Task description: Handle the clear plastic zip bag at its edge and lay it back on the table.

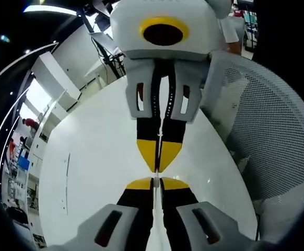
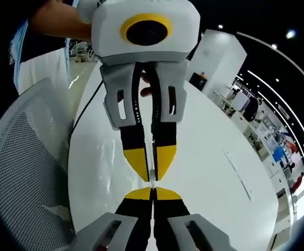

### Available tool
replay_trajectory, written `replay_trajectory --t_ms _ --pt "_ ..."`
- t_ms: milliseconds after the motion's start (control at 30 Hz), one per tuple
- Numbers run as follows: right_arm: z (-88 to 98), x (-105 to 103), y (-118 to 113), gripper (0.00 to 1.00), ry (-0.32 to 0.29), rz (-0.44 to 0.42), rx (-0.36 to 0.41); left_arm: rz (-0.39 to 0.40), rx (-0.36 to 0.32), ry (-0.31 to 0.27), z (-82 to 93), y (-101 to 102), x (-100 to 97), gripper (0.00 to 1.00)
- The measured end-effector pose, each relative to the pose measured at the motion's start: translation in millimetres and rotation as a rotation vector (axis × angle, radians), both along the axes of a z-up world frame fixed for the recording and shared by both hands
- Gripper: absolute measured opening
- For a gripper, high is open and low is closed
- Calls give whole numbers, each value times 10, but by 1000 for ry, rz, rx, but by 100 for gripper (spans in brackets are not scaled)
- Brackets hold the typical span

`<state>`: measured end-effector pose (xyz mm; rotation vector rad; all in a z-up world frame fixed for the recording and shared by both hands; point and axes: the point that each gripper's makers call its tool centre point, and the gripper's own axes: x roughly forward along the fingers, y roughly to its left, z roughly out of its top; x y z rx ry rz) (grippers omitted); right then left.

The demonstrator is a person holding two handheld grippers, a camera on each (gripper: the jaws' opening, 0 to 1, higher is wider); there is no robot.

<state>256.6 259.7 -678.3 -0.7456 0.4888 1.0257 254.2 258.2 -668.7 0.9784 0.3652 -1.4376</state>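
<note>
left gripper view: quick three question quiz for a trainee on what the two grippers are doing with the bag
1. True or false: the left gripper and the right gripper meet tip to tip above the white table.
2. On the thin edge of the clear plastic zip bag, each gripper's yellow-tipped jaws are: A wide open; B closed together; C hidden.
3. Fill in: the white chair back beside the table is made of ____.
Key: 1 true; 2 B; 3 mesh.
</note>
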Motion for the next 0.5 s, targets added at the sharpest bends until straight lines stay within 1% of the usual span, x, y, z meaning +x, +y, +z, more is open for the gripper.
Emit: replay_trajectory --t_ms 200,500 --pt "15 5 3 0 -7 1 5 -6 3 -17 -5 -1 8 0" --pt "-13 5 25 0 -12 17 0 -4 2 -6 -14 17 -7 0"
